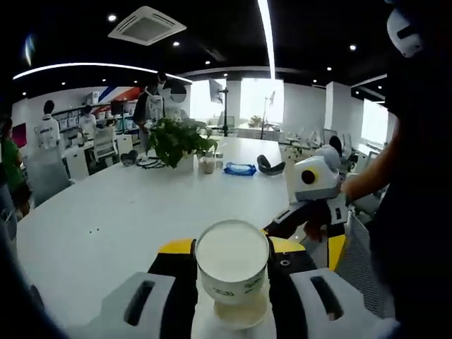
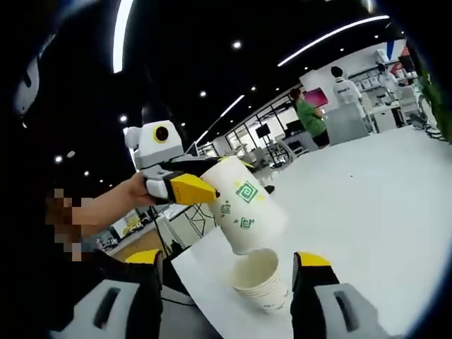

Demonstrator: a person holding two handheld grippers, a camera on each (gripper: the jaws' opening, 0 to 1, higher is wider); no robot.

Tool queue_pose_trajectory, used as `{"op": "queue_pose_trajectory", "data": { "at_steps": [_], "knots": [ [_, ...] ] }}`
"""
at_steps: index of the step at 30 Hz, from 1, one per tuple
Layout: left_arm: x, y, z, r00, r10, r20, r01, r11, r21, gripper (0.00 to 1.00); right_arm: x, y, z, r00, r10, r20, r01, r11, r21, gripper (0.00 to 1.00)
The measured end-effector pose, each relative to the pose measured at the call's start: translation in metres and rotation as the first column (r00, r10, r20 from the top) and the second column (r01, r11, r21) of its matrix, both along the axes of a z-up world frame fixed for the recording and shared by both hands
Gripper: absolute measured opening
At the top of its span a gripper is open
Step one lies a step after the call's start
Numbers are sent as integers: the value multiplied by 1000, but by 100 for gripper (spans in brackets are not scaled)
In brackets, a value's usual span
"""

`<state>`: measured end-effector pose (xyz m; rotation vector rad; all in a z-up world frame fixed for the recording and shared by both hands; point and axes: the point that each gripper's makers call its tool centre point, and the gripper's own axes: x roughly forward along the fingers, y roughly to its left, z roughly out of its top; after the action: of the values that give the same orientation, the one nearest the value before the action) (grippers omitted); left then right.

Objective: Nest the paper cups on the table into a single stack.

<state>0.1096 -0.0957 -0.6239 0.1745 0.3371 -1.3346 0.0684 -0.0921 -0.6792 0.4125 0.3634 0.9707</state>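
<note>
Jaws of the left gripper (image 1: 232,293) are closed on a cup (image 1: 232,263), held tilted just above the stack (image 2: 265,281) at 6 o'clock between the wide right gripper (image 2: 229,296) jaws. Thin, light paper crushes easily; it is best held at mid-wall. Farther off, at 12 o'clock, a plant (image 1: 176,139) is seen on the table (image 1: 106,219).

White claw (image 1: 232,296) bodies, yellow-tipped black jaws, dark clothing

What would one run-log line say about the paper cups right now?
left gripper: shut on white paper cup with green marks | cup: tilted over cup stack | right gripper: open around stack | nesting: not done
</note>
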Motion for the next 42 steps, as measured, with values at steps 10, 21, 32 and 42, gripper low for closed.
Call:
{"op": "queue_pose_trajectory", "data": {
  "at_steps": [10, 21, 32, 42],
  "knots": [
    [-11, -2, -2, 999, -40, -7, 40, 999, -5, 37, 4, -2, 9, 1000, -18, -21, 20, 998, 66, 71],
    [-15, 10, -21, 999, -29, -16, 30, 998, 48, 37, 15, -17, 25, 996, -80, -47, 86, 986, 143, 62],
    [-20, 17, -34, 999, -17, -35, 20, 997, 78, 37, 18, -24, 47, 993, -67, -98, 90, 962, 259, 30],
    [-25, 19, -52, 999, -22, -49, 28, 992, 125, 37, 15, -19, 57, 997, -50, -55, 61, 968, 244, 12]
  ]
}}
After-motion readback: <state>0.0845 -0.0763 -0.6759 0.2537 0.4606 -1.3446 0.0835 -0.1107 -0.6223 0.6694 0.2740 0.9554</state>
